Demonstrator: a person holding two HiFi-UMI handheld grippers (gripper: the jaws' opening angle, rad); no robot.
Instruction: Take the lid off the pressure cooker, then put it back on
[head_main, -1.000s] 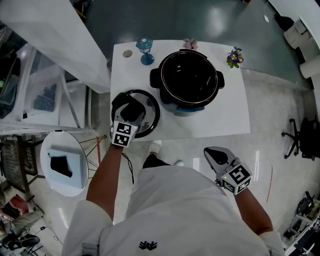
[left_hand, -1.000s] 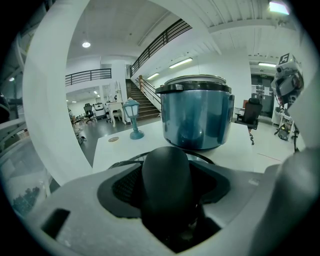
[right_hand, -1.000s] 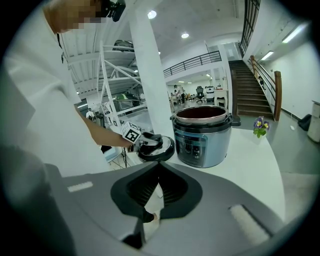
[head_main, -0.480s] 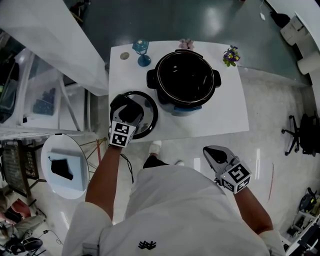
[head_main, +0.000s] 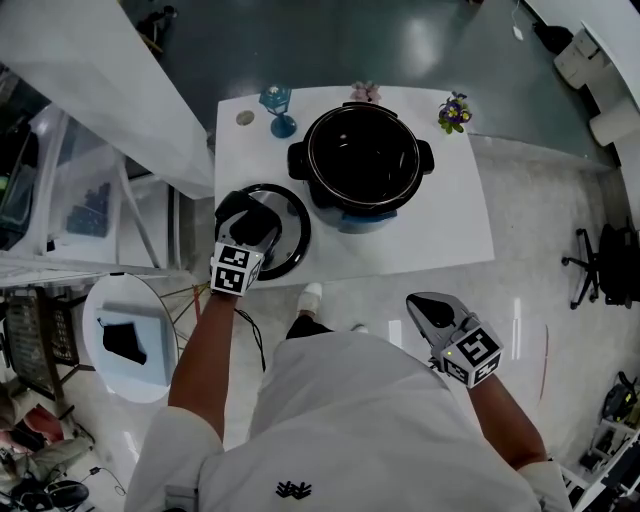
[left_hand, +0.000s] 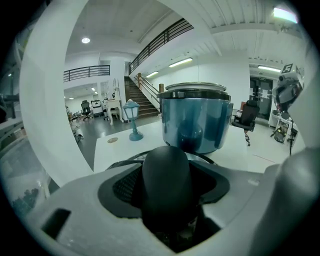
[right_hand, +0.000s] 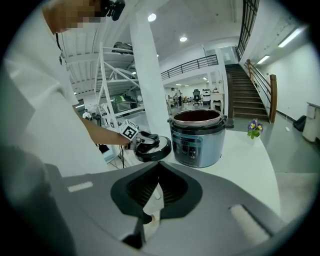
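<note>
Your left gripper (head_main: 250, 222) has its jaws clamped on the black handle (left_hand: 166, 185) of the lid (head_main: 290, 240). The lid lies flat on the desk (head_main: 440, 230) at the front-left corner, its rim right at the left edge. The pot (head_main: 362, 160) stands open just beside it, toward the middle of the back edge. Your right gripper (head_main: 425, 308) hangs off the desk in front of you, jaws pressed together on nothing.

The first risk is that corner. Any sideways drag before the lid is properly off the surface could push its rim over the left edge. The grip is a single pinch on a rounded handle, so a heavy lid may swing or tilt as it rises, or twist out of the jaws.

Over the pot, a tilted lid would probably catch one side of the rim and sit crooked rather than drop in. Pressing or turning it to seat it may shove the pot across the desk — nothing steadies it while your right gripper is away.

Watch the small blue lamp (head_main: 277, 108) at the back-left corner too — a wide swing could clip it.
</note>
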